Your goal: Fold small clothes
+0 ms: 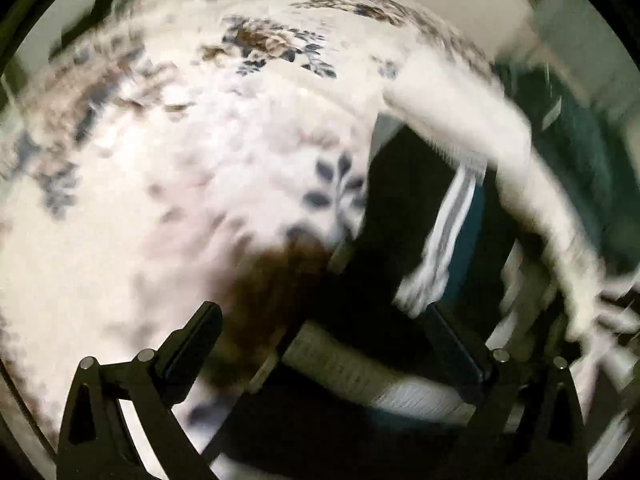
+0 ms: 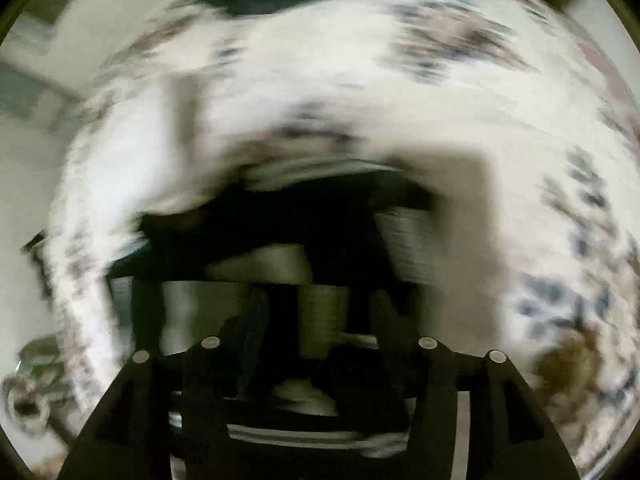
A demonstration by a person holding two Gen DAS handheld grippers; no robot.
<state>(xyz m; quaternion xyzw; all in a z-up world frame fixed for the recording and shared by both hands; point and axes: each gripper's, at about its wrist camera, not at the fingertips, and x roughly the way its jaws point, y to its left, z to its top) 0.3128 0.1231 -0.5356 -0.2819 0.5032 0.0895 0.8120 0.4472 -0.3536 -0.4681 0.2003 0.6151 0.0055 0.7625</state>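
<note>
Although both views are smeared by motion blur, the left wrist view is the clearer one, and it shows the left gripper (image 1: 324,344) with its two black fingers spread wide apart, released, nothing pinched between them. Between and beyond those fingers lies the small garment (image 1: 400,240), a dark, soft, limp piece with a band of white and grey stripes (image 1: 448,236) running down it and a pale ribbed strip (image 1: 360,368) like a knitted cuff or hem across its near end. It rests on a white bedspread (image 1: 180,152) printed with blue leaf sprigs and brown flowers, a matte cloth that bulges in the fisheye. A white sleeve-like shape (image 1: 480,128) crosses above the garment at the right, too blurred to name surely, and a teal cloth (image 1: 580,140) shows beyond it. The right wrist view adds what the other lacks: the right gripper (image 2: 316,320) directly over the same dark garment (image 2: 280,216), its ribbed pale parts (image 2: 404,240) and stripes (image 2: 300,436) seen close, with the floral bedspread (image 2: 440,100) curving around. Its fingers stand fairly close together with dark fabric among them, but blur hides whether they clench it; I cannot tell. No writing or label is legible in either view.
</note>
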